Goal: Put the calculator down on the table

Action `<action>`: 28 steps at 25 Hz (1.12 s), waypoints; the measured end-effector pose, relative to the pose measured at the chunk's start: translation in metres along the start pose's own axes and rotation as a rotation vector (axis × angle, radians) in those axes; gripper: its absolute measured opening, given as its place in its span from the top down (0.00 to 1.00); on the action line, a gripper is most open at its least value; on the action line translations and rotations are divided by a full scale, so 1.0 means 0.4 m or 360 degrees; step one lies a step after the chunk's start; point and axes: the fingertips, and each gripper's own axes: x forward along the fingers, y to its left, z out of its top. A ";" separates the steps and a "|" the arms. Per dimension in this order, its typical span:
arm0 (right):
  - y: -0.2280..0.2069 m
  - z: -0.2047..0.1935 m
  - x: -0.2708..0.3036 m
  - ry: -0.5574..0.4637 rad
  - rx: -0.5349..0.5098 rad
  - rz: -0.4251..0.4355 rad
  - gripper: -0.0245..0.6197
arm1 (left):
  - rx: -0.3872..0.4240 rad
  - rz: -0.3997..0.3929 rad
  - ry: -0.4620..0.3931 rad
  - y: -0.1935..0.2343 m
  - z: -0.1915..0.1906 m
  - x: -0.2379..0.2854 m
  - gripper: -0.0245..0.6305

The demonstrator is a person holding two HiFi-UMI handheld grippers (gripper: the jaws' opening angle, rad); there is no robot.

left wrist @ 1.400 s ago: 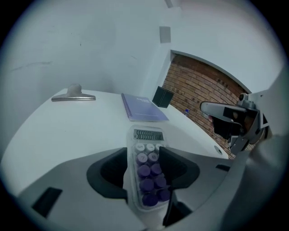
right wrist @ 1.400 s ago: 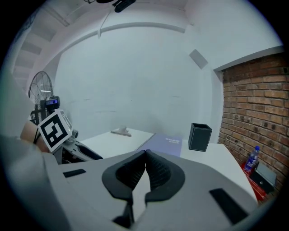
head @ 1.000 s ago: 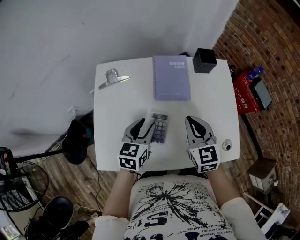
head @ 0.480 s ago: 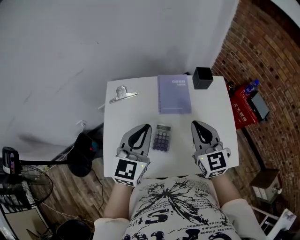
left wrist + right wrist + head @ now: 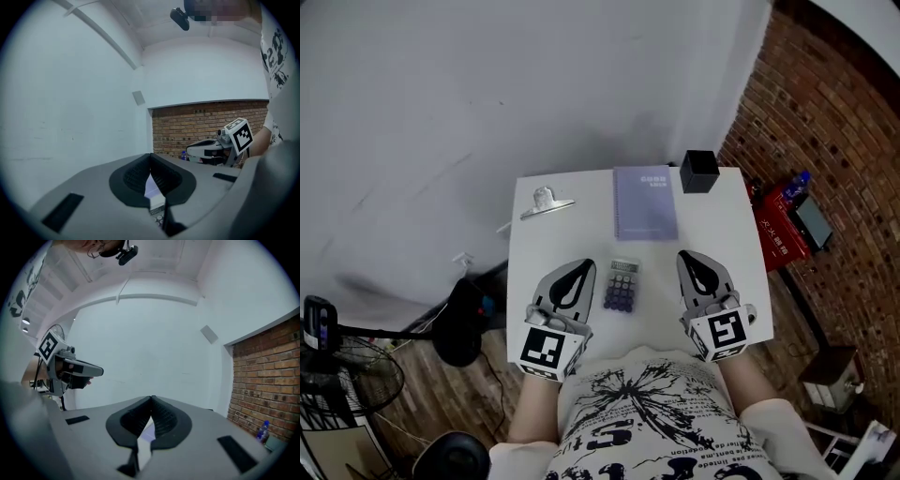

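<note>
The calculator point(image 5: 621, 285), grey with dark keys, lies flat on the white table point(image 5: 534, 253), with nothing touching it. My left gripper point(image 5: 584, 265) hangs to its left, above the table, jaws shut and empty. My right gripper point(image 5: 684, 255) hangs to its right, also shut and empty. In the left gripper view the left gripper point(image 5: 150, 157) has its pads together, and a bit of the calculator's keypad point(image 5: 156, 214) shows below them. The right gripper view shows the right gripper point(image 5: 151, 398) with its tips meeting and nothing held.
A purple notebook point(image 5: 647, 202) lies at the table's far side, a black box point(image 5: 699, 171) at the far right corner, a metal clip point(image 5: 546, 202) at the far left. On the floor are a red crate point(image 5: 778, 230) to the right and a black stool point(image 5: 461, 323) to the left.
Both grippers have risen away from the table. The left jaws, open beside the calculator a second ago, have shut empty. The calculator stays on the table.
</note>
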 end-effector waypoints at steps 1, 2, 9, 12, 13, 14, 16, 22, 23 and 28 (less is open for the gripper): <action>0.002 -0.001 -0.002 0.0005 -0.0005 -0.0001 0.94 | -0.0002 -0.0002 -0.0004 0.000 0.000 -0.002 0.94; 0.003 -0.002 -0.003 0.0010 -0.0011 -0.0002 0.94 | -0.0005 0.0002 -0.0008 0.002 -0.001 -0.005 0.94; 0.017 -0.021 0.001 0.0051 -0.0031 0.0016 0.94 | -0.0012 0.0019 0.0020 0.012 -0.018 -0.006 0.94; 0.020 -0.029 0.005 0.0064 -0.0031 0.0005 0.94 | -0.0010 0.0014 0.0036 0.015 -0.024 -0.008 0.94; 0.020 -0.031 0.007 0.0063 -0.0031 0.0004 0.94 | -0.0012 0.0016 0.0039 0.018 -0.027 -0.008 0.94; 0.021 -0.034 0.010 0.0063 -0.0029 0.0002 0.94 | -0.0014 0.0018 0.0042 0.020 -0.030 -0.009 0.94; 0.024 -0.037 0.015 0.0068 -0.0018 -0.0002 0.94 | -0.0018 0.0020 0.0049 0.026 -0.035 -0.011 0.94; 0.038 -0.047 0.024 0.0089 -0.0011 0.0007 0.94 | -0.0031 0.0011 0.0071 0.030 -0.050 -0.010 0.94; 0.040 -0.049 0.024 0.0092 -0.0012 0.0007 0.94 | -0.0033 0.0009 0.0074 0.030 -0.052 -0.009 0.94; 0.038 -0.052 0.021 0.0102 -0.0018 -0.0003 0.94 | -0.0036 0.0002 0.0078 0.028 -0.055 -0.006 0.94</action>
